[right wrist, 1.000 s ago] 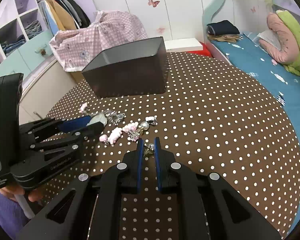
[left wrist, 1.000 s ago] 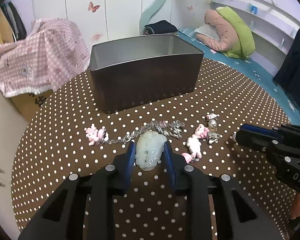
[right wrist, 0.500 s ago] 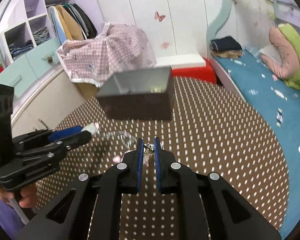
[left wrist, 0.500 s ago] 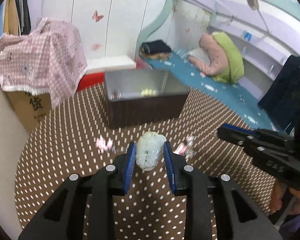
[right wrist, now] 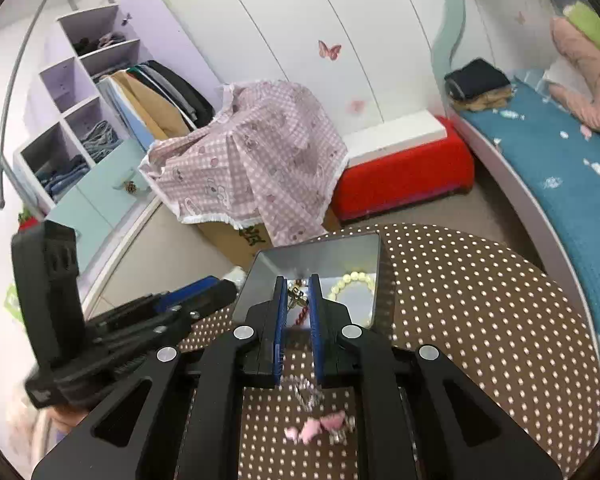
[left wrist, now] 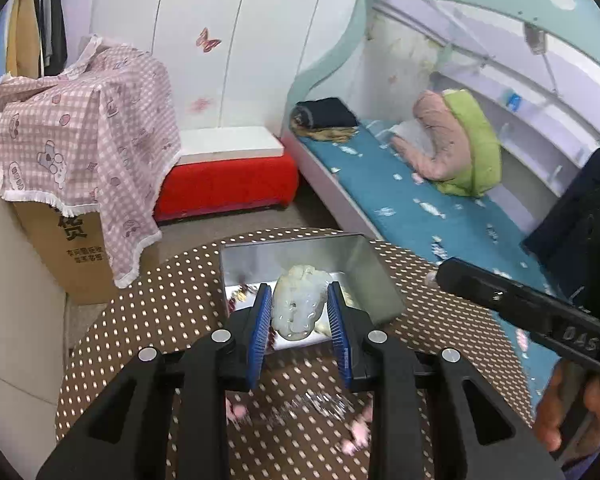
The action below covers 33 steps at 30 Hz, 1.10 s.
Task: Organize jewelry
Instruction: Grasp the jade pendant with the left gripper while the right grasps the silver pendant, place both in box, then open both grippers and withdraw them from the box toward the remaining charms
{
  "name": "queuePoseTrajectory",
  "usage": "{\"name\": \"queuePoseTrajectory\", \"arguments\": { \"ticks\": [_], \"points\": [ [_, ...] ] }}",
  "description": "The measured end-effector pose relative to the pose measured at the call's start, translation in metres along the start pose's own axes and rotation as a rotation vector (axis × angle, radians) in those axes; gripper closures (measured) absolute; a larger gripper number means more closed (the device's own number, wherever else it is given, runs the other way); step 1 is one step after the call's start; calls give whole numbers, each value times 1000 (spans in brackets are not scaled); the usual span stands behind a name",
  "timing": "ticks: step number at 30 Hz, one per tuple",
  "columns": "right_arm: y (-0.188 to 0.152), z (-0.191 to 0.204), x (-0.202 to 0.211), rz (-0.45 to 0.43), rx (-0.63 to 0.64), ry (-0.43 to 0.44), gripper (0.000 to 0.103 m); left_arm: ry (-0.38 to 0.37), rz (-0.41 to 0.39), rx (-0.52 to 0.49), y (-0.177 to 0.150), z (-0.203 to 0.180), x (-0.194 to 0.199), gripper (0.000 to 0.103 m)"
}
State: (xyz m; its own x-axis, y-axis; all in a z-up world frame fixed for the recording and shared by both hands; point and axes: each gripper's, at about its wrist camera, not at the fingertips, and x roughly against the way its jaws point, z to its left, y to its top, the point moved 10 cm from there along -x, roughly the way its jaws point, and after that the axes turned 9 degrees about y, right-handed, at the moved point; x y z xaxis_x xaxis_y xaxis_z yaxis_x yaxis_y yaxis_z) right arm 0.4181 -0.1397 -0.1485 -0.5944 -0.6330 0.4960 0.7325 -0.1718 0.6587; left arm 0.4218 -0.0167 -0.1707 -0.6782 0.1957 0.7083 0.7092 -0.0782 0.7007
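Hovering over the worktop [left wrist: 148, 312]: round, brown cloth with white polka dots. Both grippers are up in the air above it, near the box.

Metal box [left wrist: 374, 276]: rectangular, open top, shiny silver inside, stands on the worktop. In the right wrist view its floor holds a pale bead bracelet [right wrist: 350, 282] lying in a ring, plus a string of small dark red beads [right wrist: 300, 314] partly hidden by the jaws. Other bits in there are too small to tell.

Left gripper [left wrist: 300, 306]: jaws partly closed, clamped on a pale green jade pendant [left wrist: 298, 304]. Pendant is carved, lumpy, smooth-looking, roughly oval. Long axis runs along the fingers, pointing away from the camera toward the box; blue ribbed pads [left wrist: 260, 332] press its two long sides. It sits over the box opening in this view, held off the worktop.

Right gripper [right wrist: 298, 298]: jaws nearly closed, narrow gap, pinching a small metal earring [right wrist: 296, 294]. Silver-coloured, tiny, orientation not readable. It lines up over the near part of the box opening.

Loose on the worktop below the grippers, blurred: a silver chain [right wrist: 308, 394] and small pink charms [right wrist: 320, 426], on the near side of the box, apart from it.

Each gripper shows in the other's view: right gripper body at the right edge of the left view, left one at the left edge of the right view.
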Motion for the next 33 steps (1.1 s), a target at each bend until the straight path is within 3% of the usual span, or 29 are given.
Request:
{"name": "queuePoseTrajectory", "arguments": {
  "ticks": [7, 18, 20, 22, 28, 31, 33],
  "points": [
    [-7, -14, -51, 90, 18, -62, 92, 9, 75, 22, -6, 7, -40, 83],
    [-31, -29, -78, 150, 25, -108, 92, 20, 80, 26, -13, 10, -44, 82],
    [-33, -31, -77, 154, 22, -111, 91, 22, 76, 28, -13, 10, -41, 77],
    [-34, -32, -76, 151, 8, -109, 89, 30, 67, 33, -13, 11, -37, 57],
    [-34, -27, -55, 127, 19, -119, 87, 29, 6, 53, -12, 14, -7, 44],
    [-34, -18, -38, 104, 51, -137, 64, 28, -39, 62, -14, 14, 14, 33],
    [-36, -11, -24, 88, 89, -156, 60, 34, -68, 65, -16, 14, 26, 29]
  ]
}}
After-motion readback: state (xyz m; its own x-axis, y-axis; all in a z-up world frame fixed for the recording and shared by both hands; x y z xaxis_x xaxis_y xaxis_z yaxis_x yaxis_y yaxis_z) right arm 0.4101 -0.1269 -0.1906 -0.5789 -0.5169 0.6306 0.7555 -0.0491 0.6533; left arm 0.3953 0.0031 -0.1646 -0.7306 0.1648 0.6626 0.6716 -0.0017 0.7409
